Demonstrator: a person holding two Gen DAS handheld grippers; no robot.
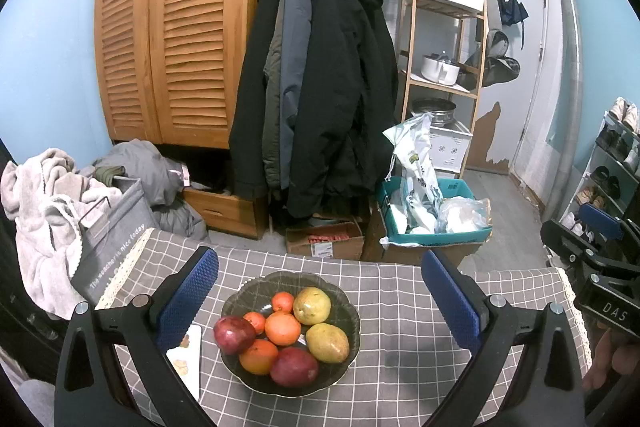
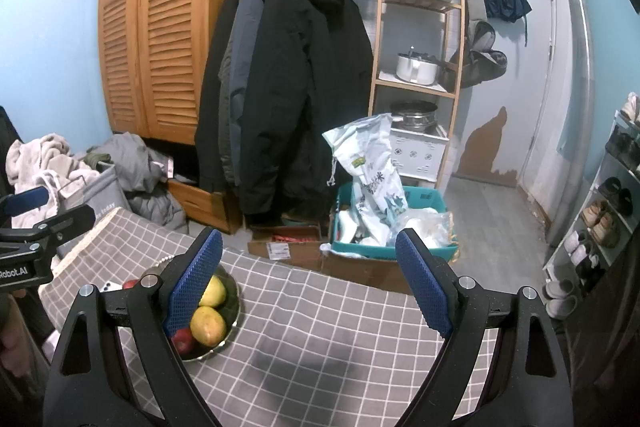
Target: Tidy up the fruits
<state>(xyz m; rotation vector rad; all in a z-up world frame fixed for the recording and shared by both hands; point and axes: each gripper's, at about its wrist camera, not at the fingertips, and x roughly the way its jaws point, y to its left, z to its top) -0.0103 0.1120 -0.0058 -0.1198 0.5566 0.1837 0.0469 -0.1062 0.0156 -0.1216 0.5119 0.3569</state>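
The left claw (image 1: 320, 311) gapes wide and empty, its jaws framing the dark bowl (image 1: 348, 347) straight ahead and below, near the counter's (image 1: 420, 367) left edge. The right claw (image 2: 308, 283) is equally spread, holding nothing, over bare checked cloth toward the right edge, with the bowl off to its left. The left is judged nearer. Inside, the yellow mango (image 1: 327, 343) lies long-axis slantwise beside the oranges (image 1: 282, 328).
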